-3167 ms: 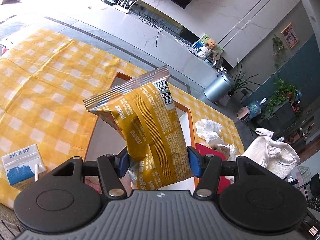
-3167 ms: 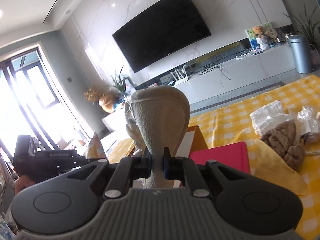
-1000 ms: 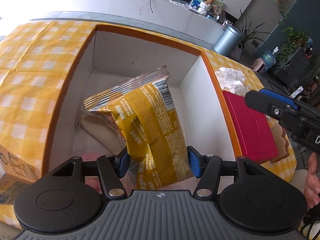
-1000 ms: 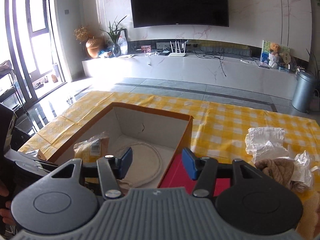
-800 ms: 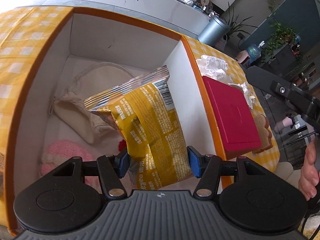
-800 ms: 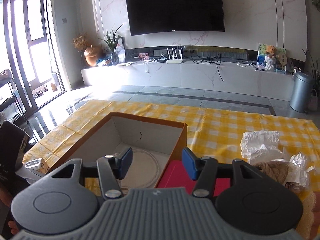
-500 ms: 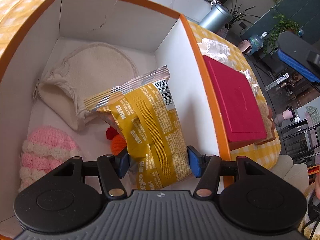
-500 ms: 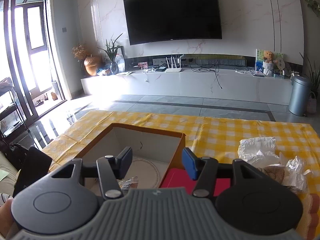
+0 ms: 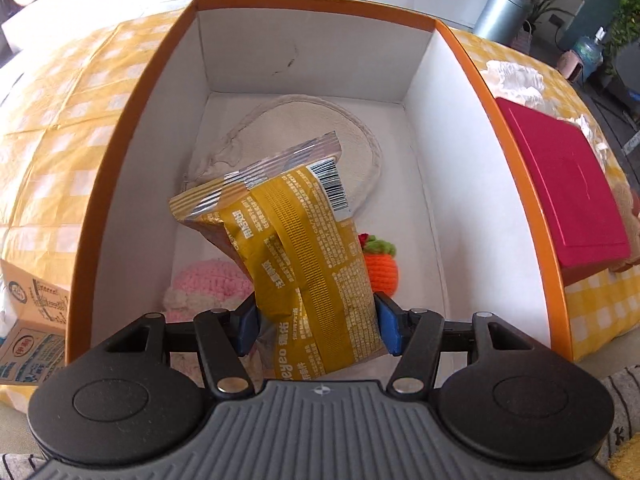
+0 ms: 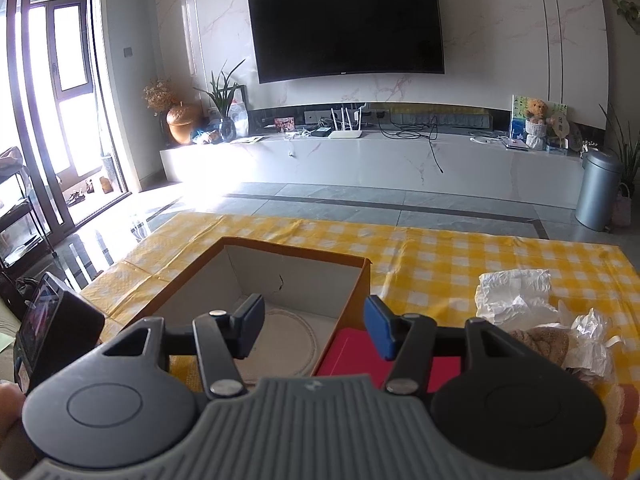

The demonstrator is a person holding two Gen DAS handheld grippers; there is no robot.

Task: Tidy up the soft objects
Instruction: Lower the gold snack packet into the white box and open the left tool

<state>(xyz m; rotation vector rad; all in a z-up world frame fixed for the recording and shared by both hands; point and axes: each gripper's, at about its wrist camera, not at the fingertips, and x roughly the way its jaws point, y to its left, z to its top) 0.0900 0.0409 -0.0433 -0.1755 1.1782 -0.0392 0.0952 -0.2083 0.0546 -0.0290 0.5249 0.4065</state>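
Both views are lit by bright daylight. In the right wrist view, the light is seen to enter through the tall glass doors [image 10: 60, 128] at the left, which are blown out to near white, and a patch of glare is thrown across the tiled floor [image 10: 208, 200] in front of them. The television [image 10: 348, 24] is rendered as a flat black area with little reflection. In the left wrist view, the white inner walls of the box [image 9: 312, 44] are evenly lit, and soft shadows are cast on its floor beneath the snack bag [image 9: 296, 248], whose foil edge is marked by small highlights. Strong fisheye bending is shown at the edges of both views, and the corners are slightly softened.
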